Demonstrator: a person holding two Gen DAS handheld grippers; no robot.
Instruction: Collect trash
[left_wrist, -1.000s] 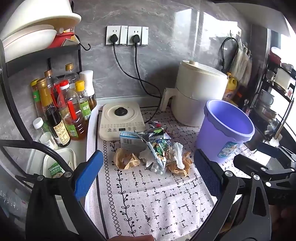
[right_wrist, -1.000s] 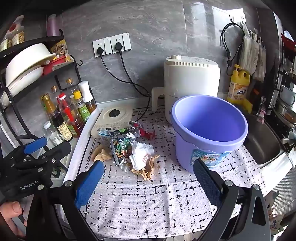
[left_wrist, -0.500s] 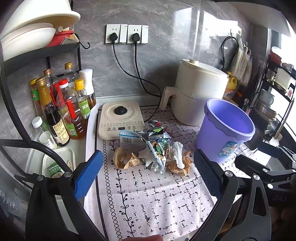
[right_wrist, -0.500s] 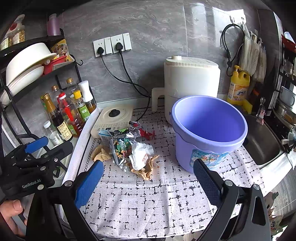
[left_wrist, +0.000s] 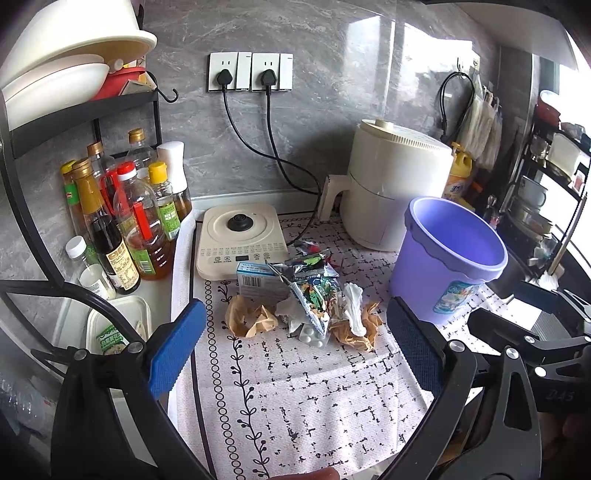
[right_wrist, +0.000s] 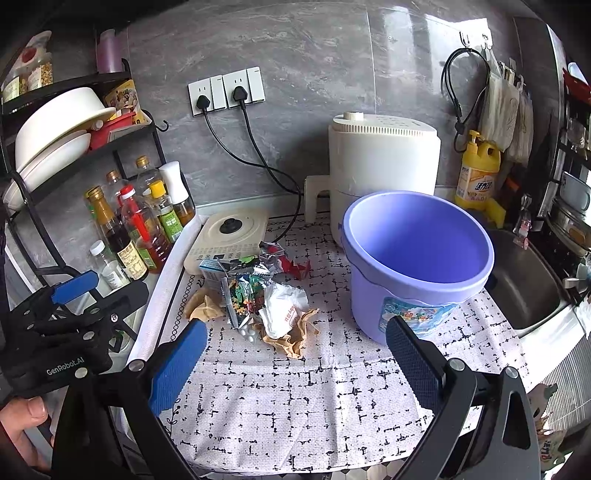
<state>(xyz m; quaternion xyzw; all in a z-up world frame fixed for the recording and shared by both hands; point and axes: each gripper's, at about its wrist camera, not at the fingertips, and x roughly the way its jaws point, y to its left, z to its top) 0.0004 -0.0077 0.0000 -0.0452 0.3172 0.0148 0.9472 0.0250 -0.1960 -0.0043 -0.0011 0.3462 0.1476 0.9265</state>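
Note:
A pile of trash (left_wrist: 303, 306) lies on the patterned mat: crumpled brown paper (left_wrist: 249, 321), a foil snack wrapper (left_wrist: 314, 291), white tissue (left_wrist: 352, 306), a small blue-white carton (left_wrist: 258, 280) and a pill blister. It also shows in the right wrist view (right_wrist: 262, 302). An empty purple bucket (left_wrist: 448, 258) stands right of the pile, large in the right wrist view (right_wrist: 417, 262). My left gripper (left_wrist: 295, 354) is open and empty, in front of the pile. My right gripper (right_wrist: 295, 363) is open and empty, short of the pile and bucket.
A white induction cooker (left_wrist: 240, 236) sits behind the pile, a white air fryer (left_wrist: 395, 192) behind the bucket. Oil and sauce bottles (left_wrist: 125, 221) stand at the left under a dish rack. A sink (right_wrist: 524, 280) lies at the right. Cords run from wall sockets.
Both grippers stay open and nearly still; the left view has shifted very slightly.

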